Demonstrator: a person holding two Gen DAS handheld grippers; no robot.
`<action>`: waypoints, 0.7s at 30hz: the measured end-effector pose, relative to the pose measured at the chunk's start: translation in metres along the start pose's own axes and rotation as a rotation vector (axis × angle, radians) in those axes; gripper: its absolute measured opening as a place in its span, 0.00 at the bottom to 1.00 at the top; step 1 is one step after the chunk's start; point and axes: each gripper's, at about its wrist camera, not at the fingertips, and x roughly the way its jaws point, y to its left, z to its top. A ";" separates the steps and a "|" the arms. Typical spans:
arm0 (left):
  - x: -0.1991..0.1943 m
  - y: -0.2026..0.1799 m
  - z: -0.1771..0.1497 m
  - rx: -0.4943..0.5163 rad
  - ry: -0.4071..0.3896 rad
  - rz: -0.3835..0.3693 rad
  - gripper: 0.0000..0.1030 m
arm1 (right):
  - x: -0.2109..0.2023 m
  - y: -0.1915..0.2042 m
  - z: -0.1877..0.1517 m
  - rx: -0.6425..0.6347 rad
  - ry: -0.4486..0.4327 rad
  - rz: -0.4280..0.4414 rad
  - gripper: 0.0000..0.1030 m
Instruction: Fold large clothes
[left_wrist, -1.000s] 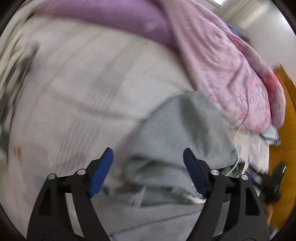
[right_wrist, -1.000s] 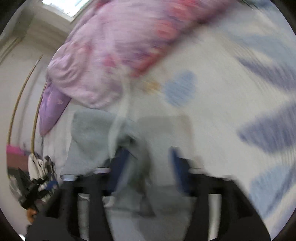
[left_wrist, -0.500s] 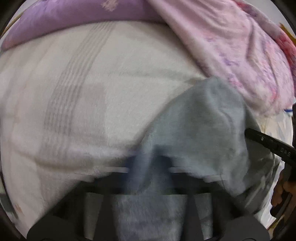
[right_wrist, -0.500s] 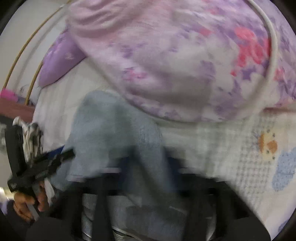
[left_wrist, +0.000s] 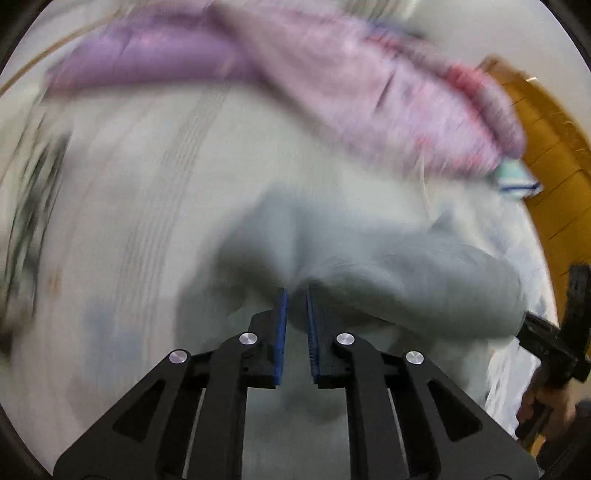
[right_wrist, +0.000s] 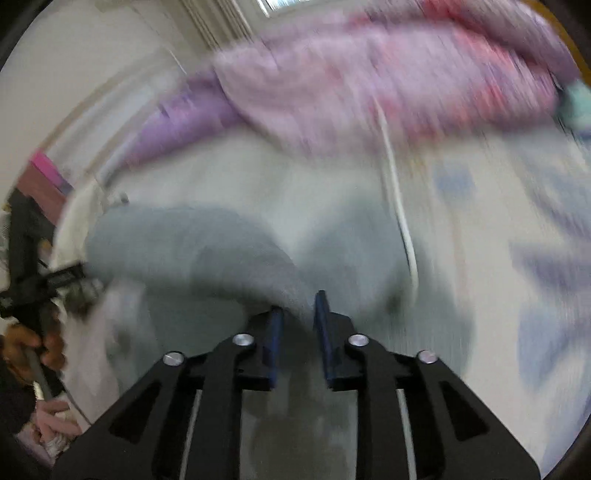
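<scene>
A large grey garment (left_wrist: 388, 266) lies bunched on the white bed sheet (left_wrist: 147, 221). My left gripper (left_wrist: 295, 295) is shut on a fold of it, blue pads nearly together with cloth between them. In the right wrist view the same grey garment (right_wrist: 207, 251) hangs in a roll, and my right gripper (right_wrist: 299, 306) is shut on its edge. Each gripper shows at the side of the other's view: the right one (left_wrist: 554, 343) and the left one (right_wrist: 33, 273). Both views are blurred by motion.
A pink flowered quilt (left_wrist: 388, 92) and a purple pillow (left_wrist: 147, 62) lie across the back of the bed. A white cord (right_wrist: 399, 206) runs down from the quilt. A wooden bed frame (left_wrist: 546, 155) stands at the right.
Both grippers went from open around the garment to shut on it. They have since drawn back, lifting the cloth; the views now show more of the bed.
</scene>
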 end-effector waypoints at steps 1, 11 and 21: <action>0.002 0.009 -0.020 -0.070 0.067 -0.008 0.17 | -0.003 -0.006 -0.014 0.054 0.033 0.015 0.21; 0.000 -0.013 -0.056 -0.375 0.095 -0.158 0.74 | -0.005 -0.021 -0.035 0.508 0.005 0.284 0.64; 0.051 -0.050 -0.049 -0.250 0.208 -0.112 0.04 | 0.033 -0.016 -0.008 0.490 0.089 0.214 0.06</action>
